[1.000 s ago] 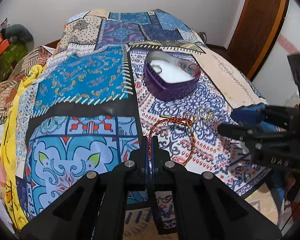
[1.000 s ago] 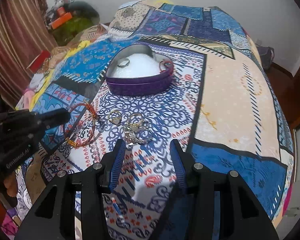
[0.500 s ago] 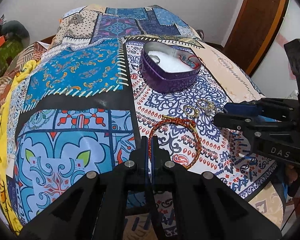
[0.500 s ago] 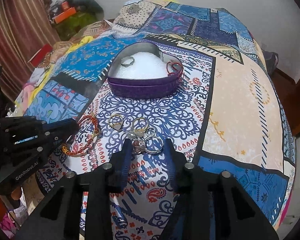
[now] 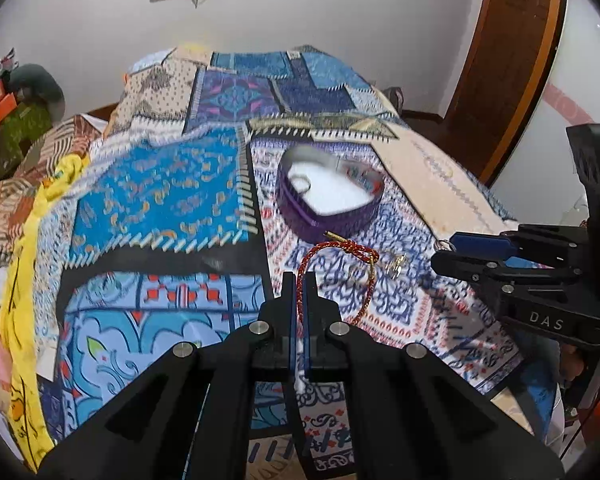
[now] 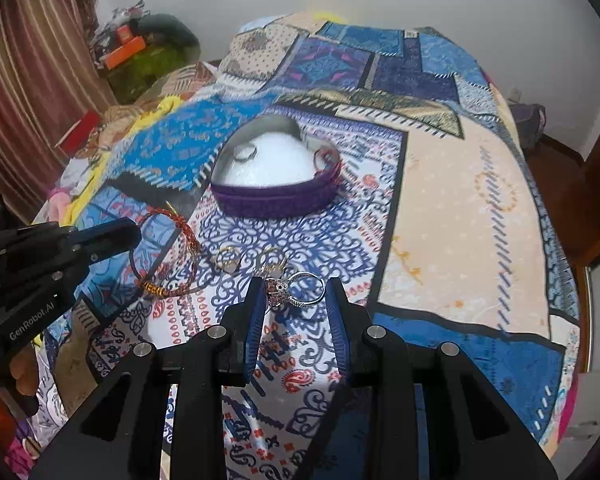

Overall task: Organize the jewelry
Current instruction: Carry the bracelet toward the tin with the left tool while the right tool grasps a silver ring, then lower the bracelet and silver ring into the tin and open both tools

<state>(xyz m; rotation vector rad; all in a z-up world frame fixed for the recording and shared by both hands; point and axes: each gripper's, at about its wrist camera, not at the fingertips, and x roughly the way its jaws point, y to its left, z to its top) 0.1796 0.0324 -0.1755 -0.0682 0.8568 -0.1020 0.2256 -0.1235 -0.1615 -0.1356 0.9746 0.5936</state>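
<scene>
My left gripper (image 5: 299,280) is shut on a red-and-gold cord bracelet (image 5: 342,249), which hangs lifted above the patterned bedspread; it also shows in the right wrist view (image 6: 172,256). My right gripper (image 6: 295,286) is partly closed around a silver ring (image 6: 306,287) with a stone, its pads at the ring's sides; touching cannot be told. A purple heart-shaped box (image 6: 276,176) with a white lining holds a ring (image 6: 246,153) and a reddish bracelet (image 6: 325,156). It also shows in the left wrist view (image 5: 330,196).
Several gold rings (image 6: 230,260) lie on the bedspread (image 6: 452,216) just beyond my right gripper. Piled clothes and boxes (image 6: 128,52) stand at the left of the bed. A wooden door (image 5: 508,60) is at the right.
My left gripper has lifted the bracelet off the bedspread and tilted up. My right gripper has moved forward over the silver ring, its jaws now on either side of it.
</scene>
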